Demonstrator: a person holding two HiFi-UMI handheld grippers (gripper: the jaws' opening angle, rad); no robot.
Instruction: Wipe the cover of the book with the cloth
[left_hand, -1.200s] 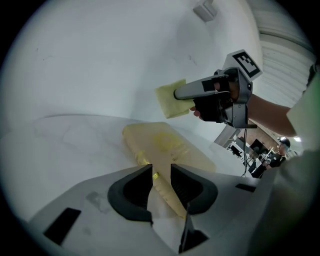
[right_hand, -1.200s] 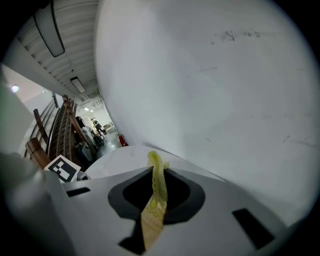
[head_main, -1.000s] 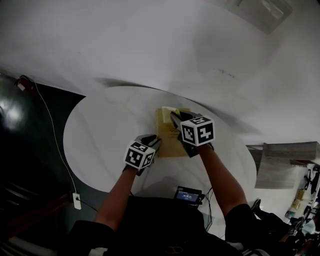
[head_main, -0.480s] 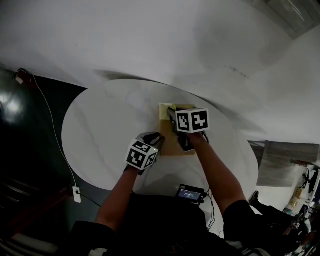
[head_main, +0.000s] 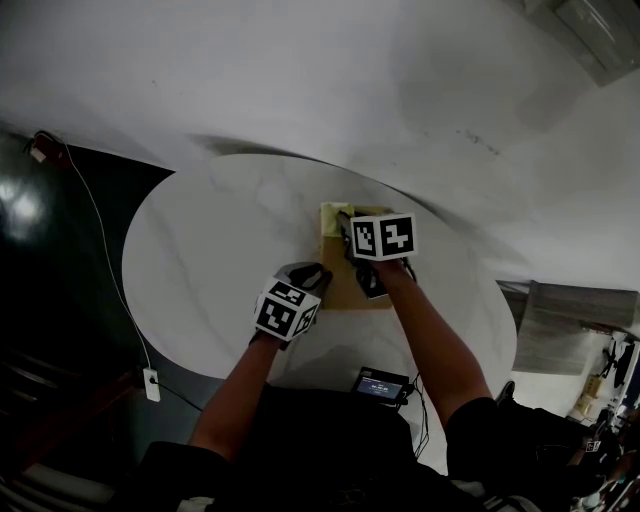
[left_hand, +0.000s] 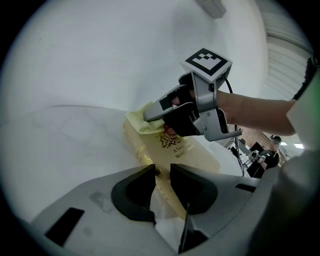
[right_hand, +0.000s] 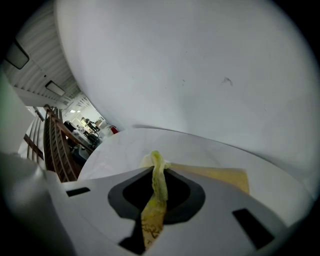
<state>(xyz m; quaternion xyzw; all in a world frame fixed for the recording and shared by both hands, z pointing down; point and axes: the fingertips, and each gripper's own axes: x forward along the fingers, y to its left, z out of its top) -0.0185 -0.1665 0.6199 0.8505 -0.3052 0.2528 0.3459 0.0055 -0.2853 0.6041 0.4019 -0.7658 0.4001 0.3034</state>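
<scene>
A tan book with gold print lies flat on the round white table. My right gripper is shut on a yellow cloth and presses it on the book's far end. The right gripper view shows the cloth pinched between the jaws, with the book beyond. My left gripper sits at the book's near left corner. In the left gripper view its jaws stand nearly together around that corner of the book, and the cloth shows under the right gripper.
A small black device with a lit screen lies at the table's near edge. A white cable and a socket are on the dark floor at left. Grey boards lie to the right of the table.
My right gripper has slid the cloth up the cover toward the book's far end. The left gripper has stayed at the near corner.
</scene>
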